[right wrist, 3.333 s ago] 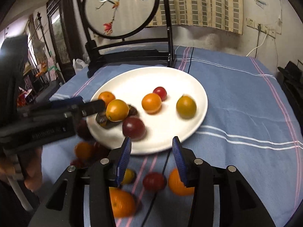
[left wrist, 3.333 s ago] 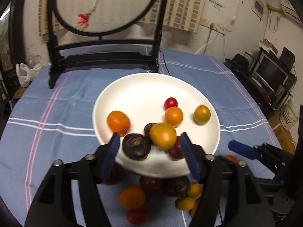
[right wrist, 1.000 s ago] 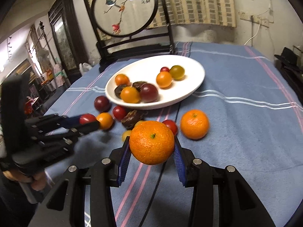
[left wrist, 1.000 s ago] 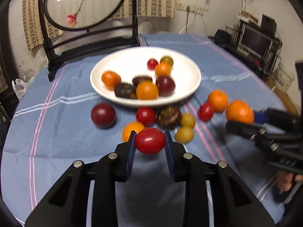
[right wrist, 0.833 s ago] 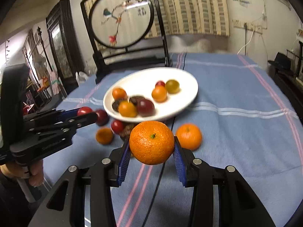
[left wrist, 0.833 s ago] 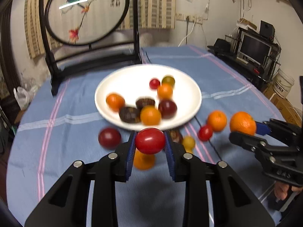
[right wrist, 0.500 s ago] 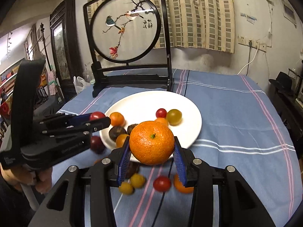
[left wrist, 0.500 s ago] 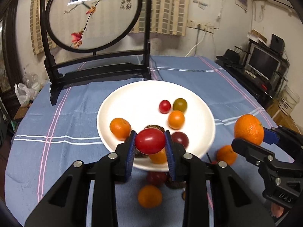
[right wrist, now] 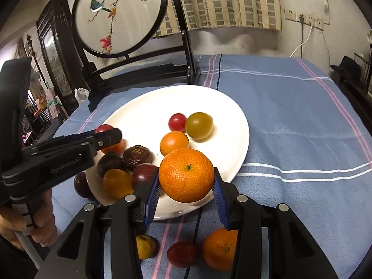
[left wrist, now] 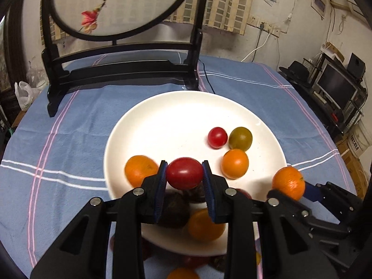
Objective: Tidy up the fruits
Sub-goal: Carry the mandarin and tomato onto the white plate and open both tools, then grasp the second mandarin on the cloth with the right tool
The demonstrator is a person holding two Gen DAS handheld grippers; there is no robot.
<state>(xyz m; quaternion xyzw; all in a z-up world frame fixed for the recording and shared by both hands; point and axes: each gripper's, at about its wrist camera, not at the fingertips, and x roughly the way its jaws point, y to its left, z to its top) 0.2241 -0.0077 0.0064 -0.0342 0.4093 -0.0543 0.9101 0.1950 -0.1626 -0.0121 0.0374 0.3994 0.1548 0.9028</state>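
Observation:
A white plate (left wrist: 176, 121) (right wrist: 144, 109) on the blue cloth holds several small fruits: a red tomato (left wrist: 217, 137), a green-yellow one (left wrist: 240, 138), orange ones (left wrist: 234, 164) and dark ones (right wrist: 137, 154). My left gripper (left wrist: 184, 174) is shut on a red tomato (left wrist: 184, 173) and holds it above the plate's near left part; it shows in the right wrist view (right wrist: 104, 134). My right gripper (right wrist: 187, 183) is shut on a large orange (right wrist: 186, 175) above the plate's near right rim; the orange also shows in the left wrist view (left wrist: 288, 182).
Loose fruit lies on the cloth near the plate's front edge: an orange (right wrist: 219, 252), a red tomato (right wrist: 182, 253), a yellow one (right wrist: 145, 246), a dark one (right wrist: 81, 184). A black-framed round embroidered screen (left wrist: 121, 65) stands behind the plate. A black cable (right wrist: 196, 223) runs under the plate.
Both grippers, each with its fruit held, have moved forward from the near cloth to above the plate. The plate now looms larger in both views.

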